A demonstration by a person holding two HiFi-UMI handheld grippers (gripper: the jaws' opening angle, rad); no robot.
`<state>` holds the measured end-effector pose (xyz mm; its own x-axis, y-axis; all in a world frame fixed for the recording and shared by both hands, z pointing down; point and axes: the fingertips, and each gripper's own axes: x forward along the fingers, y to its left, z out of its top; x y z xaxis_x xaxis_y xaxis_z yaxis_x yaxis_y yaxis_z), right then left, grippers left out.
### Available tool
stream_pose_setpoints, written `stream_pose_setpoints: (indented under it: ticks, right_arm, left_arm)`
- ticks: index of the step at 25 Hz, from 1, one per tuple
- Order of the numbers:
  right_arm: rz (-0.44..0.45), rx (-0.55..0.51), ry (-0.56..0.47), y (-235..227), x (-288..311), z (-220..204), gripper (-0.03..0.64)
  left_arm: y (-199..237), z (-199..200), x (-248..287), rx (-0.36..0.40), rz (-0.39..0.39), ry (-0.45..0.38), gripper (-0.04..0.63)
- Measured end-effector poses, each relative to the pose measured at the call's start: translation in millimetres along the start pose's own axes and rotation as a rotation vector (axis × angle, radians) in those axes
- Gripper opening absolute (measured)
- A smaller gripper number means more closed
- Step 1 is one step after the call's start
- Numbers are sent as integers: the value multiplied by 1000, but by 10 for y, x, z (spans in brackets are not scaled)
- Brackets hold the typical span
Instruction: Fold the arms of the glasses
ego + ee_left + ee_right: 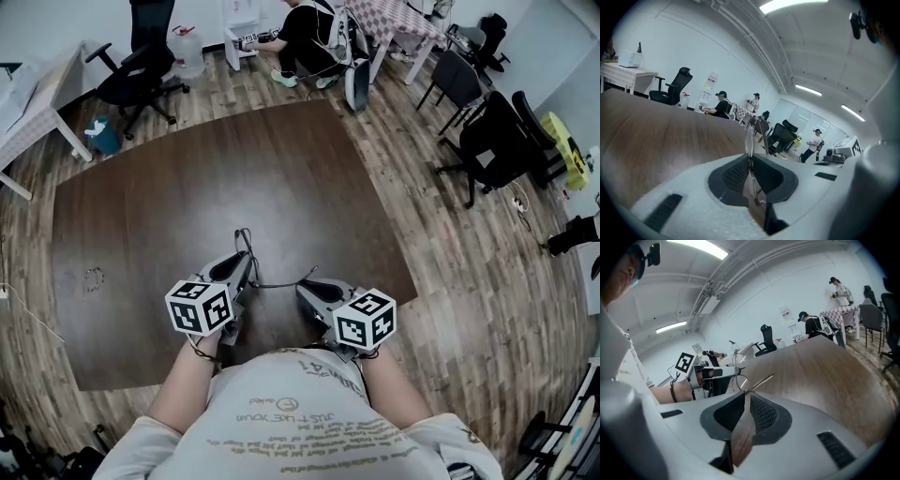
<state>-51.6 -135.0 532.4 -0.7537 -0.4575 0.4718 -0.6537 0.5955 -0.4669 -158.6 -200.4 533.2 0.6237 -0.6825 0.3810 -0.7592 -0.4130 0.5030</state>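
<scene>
Thin wire-rimmed glasses (251,246) hang over the brown table (178,187), held between my two grippers close to my body. My left gripper (242,272) is shut on the front of the glasses, and one lens rim (749,136) stands upright out of its pads. My right gripper (307,285) is shut on one arm of the glasses (761,381), which sticks out slanting from its nearly closed jaws. In the right gripper view the lenses (737,363) and the left gripper (708,376) show just beyond. The other arm juts up (762,133) by the rim.
The table's right edge (398,253) lies near my right hand, with wood floor beyond. Black office chairs (492,141) stand to the right and another (136,70) at the far left. A person (305,37) sits on the floor past the table's far end.
</scene>
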Motion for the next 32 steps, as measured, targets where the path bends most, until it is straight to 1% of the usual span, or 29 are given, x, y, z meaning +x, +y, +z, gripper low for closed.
stream_pose_setpoints:
  ticks: [8, 16, 27, 32]
  right_arm:
    - [11, -11, -19, 12, -10, 72, 43]
    - [23, -24, -26, 34, 20, 157, 43]
    - [40, -57, -34, 103, 123, 279, 41]
    - [43, -73, -28, 185, 212, 288, 41]
  left_arm:
    - [-136, -62, 40, 84, -16, 32, 43]
    - [-289, -138, 101, 202, -34, 79, 43]
    - [-432, -238, 153, 263, -69, 114, 43]
    - [-439, -279, 115, 274, -91, 127, 43]
